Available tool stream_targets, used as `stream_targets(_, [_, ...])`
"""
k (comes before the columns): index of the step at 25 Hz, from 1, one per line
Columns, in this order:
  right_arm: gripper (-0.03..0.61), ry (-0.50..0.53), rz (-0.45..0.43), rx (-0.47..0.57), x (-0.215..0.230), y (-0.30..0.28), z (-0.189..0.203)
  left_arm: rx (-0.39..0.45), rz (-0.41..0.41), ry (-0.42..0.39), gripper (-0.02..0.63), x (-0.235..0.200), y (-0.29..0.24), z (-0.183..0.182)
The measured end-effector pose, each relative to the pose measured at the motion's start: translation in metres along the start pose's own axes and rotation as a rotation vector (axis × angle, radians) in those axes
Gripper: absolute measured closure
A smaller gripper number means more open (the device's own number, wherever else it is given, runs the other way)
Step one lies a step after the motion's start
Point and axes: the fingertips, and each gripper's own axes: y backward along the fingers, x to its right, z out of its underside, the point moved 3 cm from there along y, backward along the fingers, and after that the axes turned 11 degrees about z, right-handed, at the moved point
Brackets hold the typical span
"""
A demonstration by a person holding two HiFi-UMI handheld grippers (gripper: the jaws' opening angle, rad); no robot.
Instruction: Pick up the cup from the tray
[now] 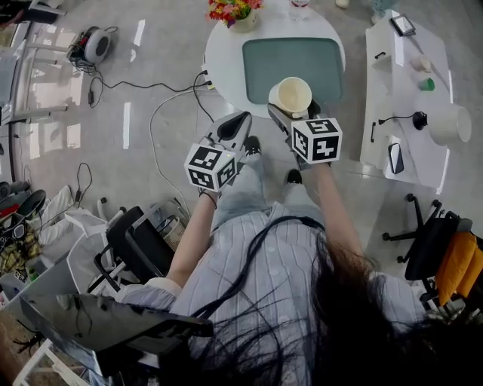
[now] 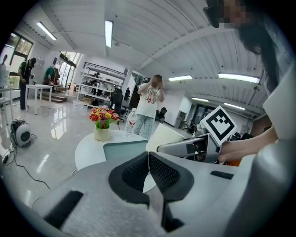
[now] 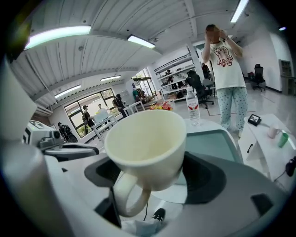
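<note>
On the left, the person's left gripper is hanging over the floor beside the round white table. Its jaws are pressed together with nothing between them, as the left gripper view shows. A vase of flowers is standing at the table's far left edge. In the middle of the table, a green tray is lying bare.

To the right, the right gripper is gripping a cream cup. Its jaws are parted to the cup's width and closing on the cup's sides. In the right gripper view, the cup is tilting, open mouth up, with its handle hanging down toward the camera. The cup is up off the tray, over the tray's near edge.
</note>
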Motion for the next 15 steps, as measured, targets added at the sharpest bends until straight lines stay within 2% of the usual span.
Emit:
stream_targets(7, [0.181, 0.033, -0.085, 0.007, 0.008, 0.046, 0.009, 0.036, -0.081, 0.016, 0.6, 0.041, 0.008, 0.013])
stream_targets(15, [0.18, 0.11, -0.182, 0.004, 0.017, 0.082, 0.027, 0.101, -0.22, 0.061, 0.6, 0.073, 0.021, 0.037])
